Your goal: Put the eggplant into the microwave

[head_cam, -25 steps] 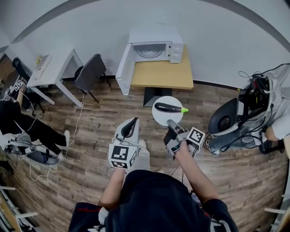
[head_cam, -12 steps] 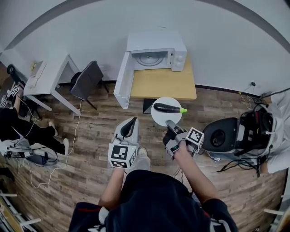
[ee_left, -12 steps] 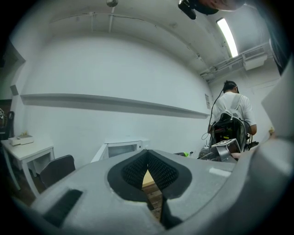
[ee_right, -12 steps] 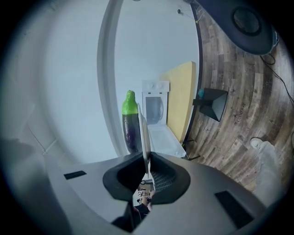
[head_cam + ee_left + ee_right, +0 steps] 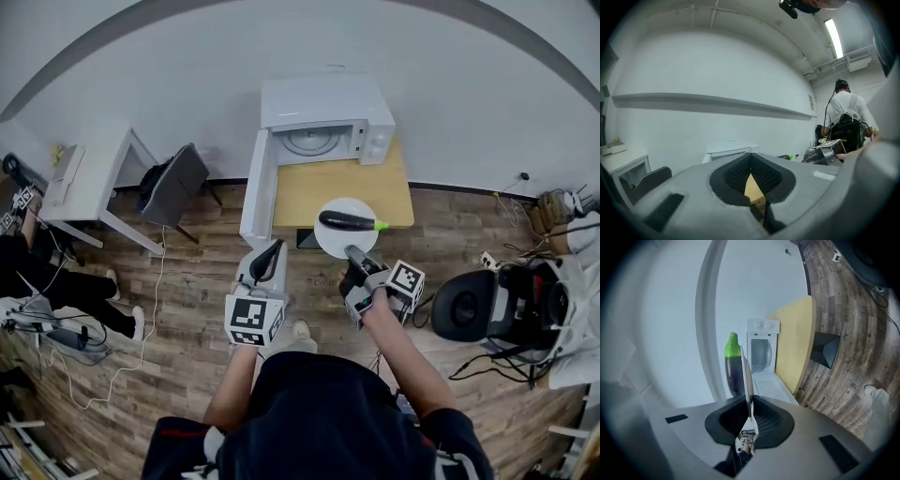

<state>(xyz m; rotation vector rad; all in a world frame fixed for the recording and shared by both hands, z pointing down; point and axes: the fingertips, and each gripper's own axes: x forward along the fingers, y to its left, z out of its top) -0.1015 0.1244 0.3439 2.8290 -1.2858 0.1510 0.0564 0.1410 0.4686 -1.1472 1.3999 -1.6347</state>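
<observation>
**Microwave** [image 5: 323, 103]: white, at the back of a yellow-topped desk [image 5: 319, 187] against the wall. Its door [image 5: 255, 192] is swung fully open on the left in the head view. The cavity is exposed, with a round turntable inside.

**Eggplant** [image 5: 349, 222]: dark purple with a bright green stem end. It lies lengthwise on a white plate [image 5: 333, 240], outside the microwave and in front of its open cavity. The stem end points away from the door side.

**Plate**: round and carried in the air in front of the microwave, over the desk's front edge as the head view shows it. In the right gripper view it appears edge-on [image 5: 746, 376], with the eggplant [image 5: 733, 366] on one face and the microwave [image 5: 761, 351] beyond.

**Right gripper** [image 5: 354, 253]: its fingers pinch the plate's rim on the side farthest from the microwave. The rim runs straight between them in the right gripper view [image 5: 750, 404]. A marker cube [image 5: 406, 279] sits behind.

**Left gripper** [image 5: 273, 247]: in front of the microwave's open door, beside the plate and clear of it. Its fingers are pressed together at the tips with nothing between them [image 5: 750, 157]. A marker cube [image 5: 255, 321] sits behind.

**Surroundings**: wood-plank floor [image 5: 187, 272]. A grey chair [image 5: 178, 173] and a white desk [image 5: 89, 173] stand to the door side of the microwave.
</observation>
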